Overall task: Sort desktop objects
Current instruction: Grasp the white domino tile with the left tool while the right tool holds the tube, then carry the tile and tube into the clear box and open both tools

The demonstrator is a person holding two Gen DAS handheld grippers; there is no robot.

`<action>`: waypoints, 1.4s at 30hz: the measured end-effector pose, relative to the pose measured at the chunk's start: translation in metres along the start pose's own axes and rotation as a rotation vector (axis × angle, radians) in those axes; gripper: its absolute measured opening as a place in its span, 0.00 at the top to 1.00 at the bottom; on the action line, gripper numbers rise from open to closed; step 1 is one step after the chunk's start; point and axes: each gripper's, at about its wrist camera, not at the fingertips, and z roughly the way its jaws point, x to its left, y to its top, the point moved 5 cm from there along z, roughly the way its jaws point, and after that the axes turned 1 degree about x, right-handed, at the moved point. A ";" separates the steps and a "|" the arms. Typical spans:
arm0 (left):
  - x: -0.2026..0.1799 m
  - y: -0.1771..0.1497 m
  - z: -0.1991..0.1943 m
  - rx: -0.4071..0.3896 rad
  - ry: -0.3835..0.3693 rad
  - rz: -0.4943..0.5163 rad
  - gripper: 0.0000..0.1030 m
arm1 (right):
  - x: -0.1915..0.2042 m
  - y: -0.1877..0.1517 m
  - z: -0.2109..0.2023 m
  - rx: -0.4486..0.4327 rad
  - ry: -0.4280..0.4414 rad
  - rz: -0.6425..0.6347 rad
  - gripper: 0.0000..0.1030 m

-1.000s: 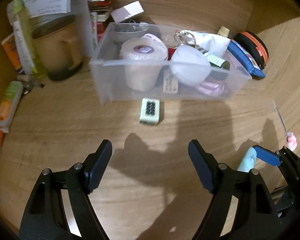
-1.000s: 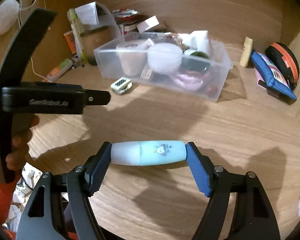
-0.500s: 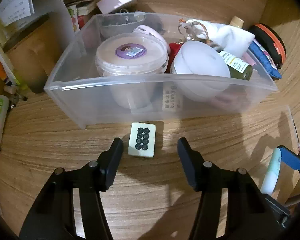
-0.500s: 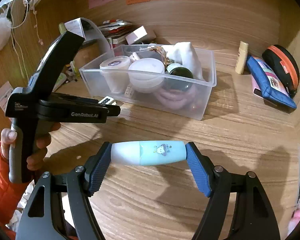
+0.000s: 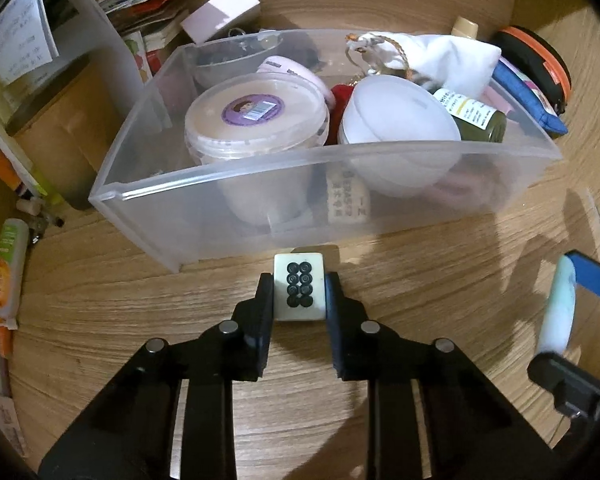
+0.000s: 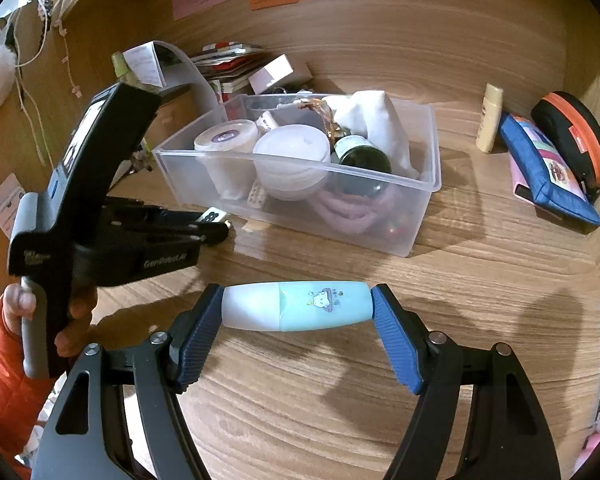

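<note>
My left gripper is shut on a white mahjong tile with black circles, just in front of the clear plastic bin. The tile also shows in the right wrist view, at the tips of the left gripper. My right gripper is shut on a pale blue tube with a cloud print, held crosswise above the wooden desk. That tube also shows at the right edge of the left wrist view. The bin holds a lidded tub, a white bowl, a green bottle and a white cloth.
A blue pouch, an orange-rimmed black case and a small cream bottle stand at the back right. Boxes, papers and a brown jar crowd the back left. A green-orange tube lies at the left.
My left gripper moved forward to the tile and shut on it. The right gripper kept hold of the blue tube and stayed nearly still.
</note>
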 end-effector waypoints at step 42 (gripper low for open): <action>0.006 0.068 -0.112 -0.262 -0.171 -0.033 0.77 | -0.041 0.095 -0.011 -0.137 -0.049 0.066 0.31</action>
